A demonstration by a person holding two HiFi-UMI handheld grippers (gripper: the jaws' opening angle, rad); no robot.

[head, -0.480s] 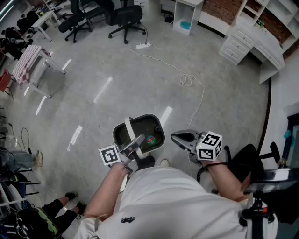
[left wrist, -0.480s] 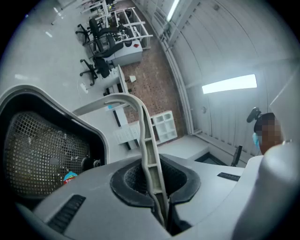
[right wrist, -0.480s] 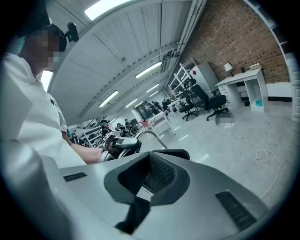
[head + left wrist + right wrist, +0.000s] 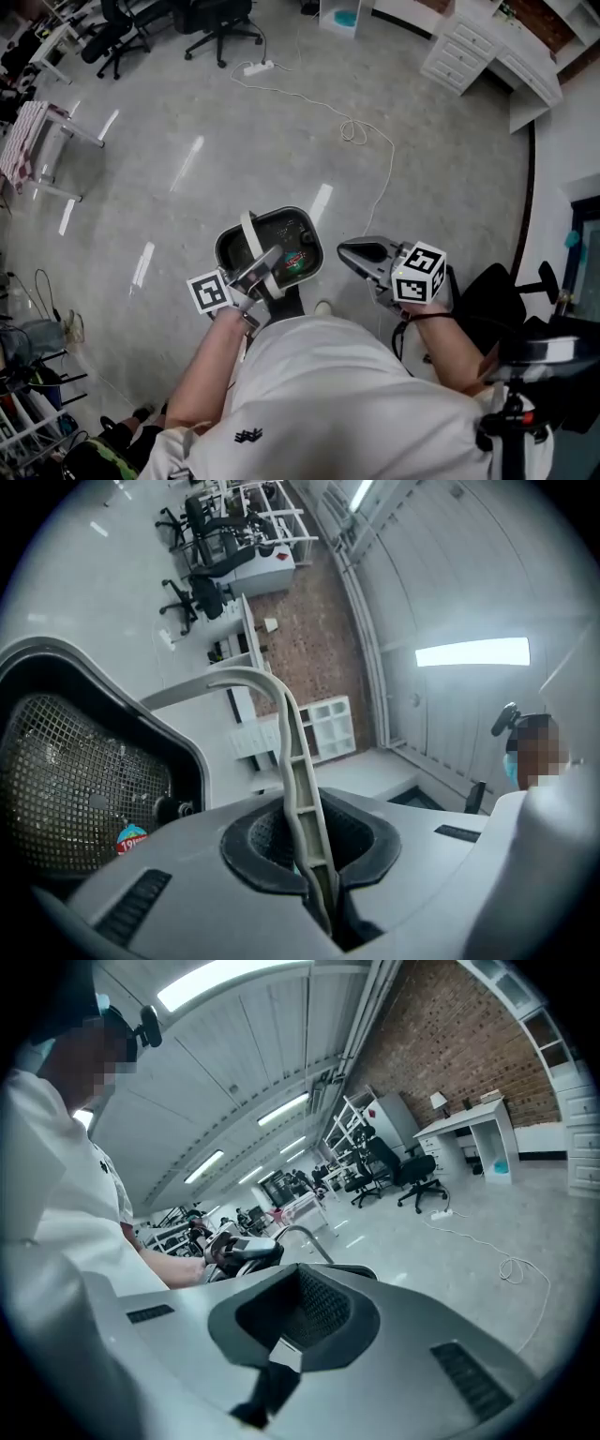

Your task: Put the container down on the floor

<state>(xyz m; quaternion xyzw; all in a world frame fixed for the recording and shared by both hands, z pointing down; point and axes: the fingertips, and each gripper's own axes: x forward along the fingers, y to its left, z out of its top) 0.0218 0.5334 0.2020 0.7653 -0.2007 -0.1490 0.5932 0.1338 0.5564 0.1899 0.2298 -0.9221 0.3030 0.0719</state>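
Your left gripper [image 4: 267,262] is closed on the handle [image 4: 251,242] of the container [image 4: 221,251], the jaws pinched almost together with the thin pale strip clamped between the pads. The gripper lies level at your waist, and the container hangs from it in front of you, off the floor [image 4: 187,178].

The container is a dark bin with rounded corners and a lighter grey rim. It is open at the top, so from your head you look straight down into it. The handle is a flat, off-white ribbed band that arches over the opening from one side to the other. In the left gripper view it rises out of the jaws and curves away to the left. That view also shows the inside wall lined with fine mesh [image 4: 84,771] and a small red and blue sticker [image 4: 131,839] low on it. From above, a bit of red and green [image 4: 296,262] shows at the bottom of the bin.

Just to the right of the container, apart from it, your right gripper [image 4: 349,251] points forward and slightly down. Its jaws are together with nothing between them. Beyond it a white cable [image 4: 379,155] trails across the floor.
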